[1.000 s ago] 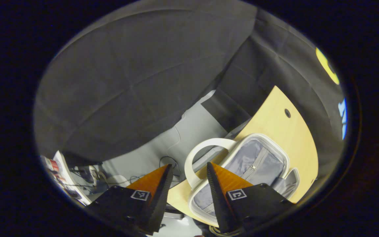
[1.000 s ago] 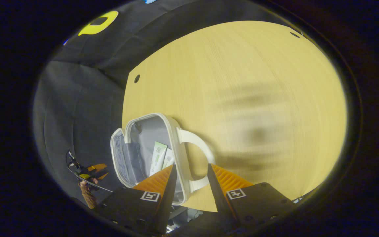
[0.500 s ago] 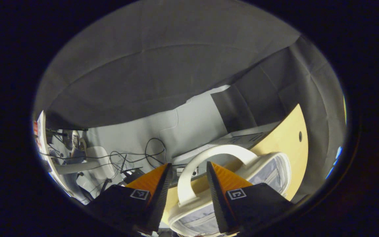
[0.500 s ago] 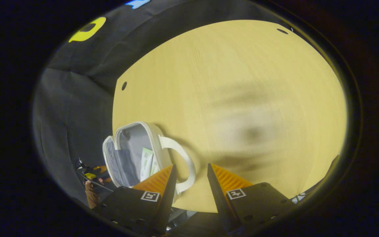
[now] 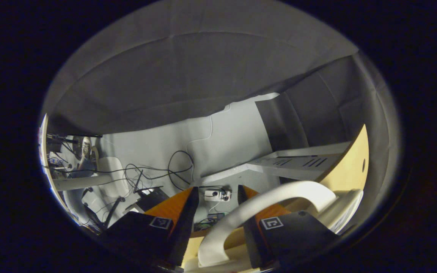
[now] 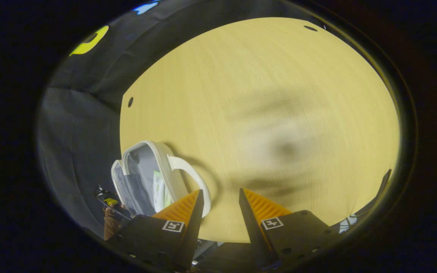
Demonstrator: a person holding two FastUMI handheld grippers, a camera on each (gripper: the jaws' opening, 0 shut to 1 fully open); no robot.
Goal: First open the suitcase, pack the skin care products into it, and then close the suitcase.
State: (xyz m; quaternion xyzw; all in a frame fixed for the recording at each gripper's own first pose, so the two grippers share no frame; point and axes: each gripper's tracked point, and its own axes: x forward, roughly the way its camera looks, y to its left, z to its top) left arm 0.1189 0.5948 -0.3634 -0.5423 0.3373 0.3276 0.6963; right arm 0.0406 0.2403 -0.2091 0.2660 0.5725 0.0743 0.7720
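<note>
In the right gripper view the open white suitcase (image 6: 146, 174) with skin care boxes (image 6: 159, 189) inside sits lower left on the wooden table (image 6: 264, 94), while the right gripper (image 6: 220, 197) and left gripper (image 5: 214, 195) gape empty, the suitcase handle (image 5: 264, 204) arching across the left one's fingers.

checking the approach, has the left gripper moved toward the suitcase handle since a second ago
Yes. In the left gripper view the left gripper has closed in on the suitcase handle, which now arcs across one of its fingers; the table has slid toward the edge.
</note>
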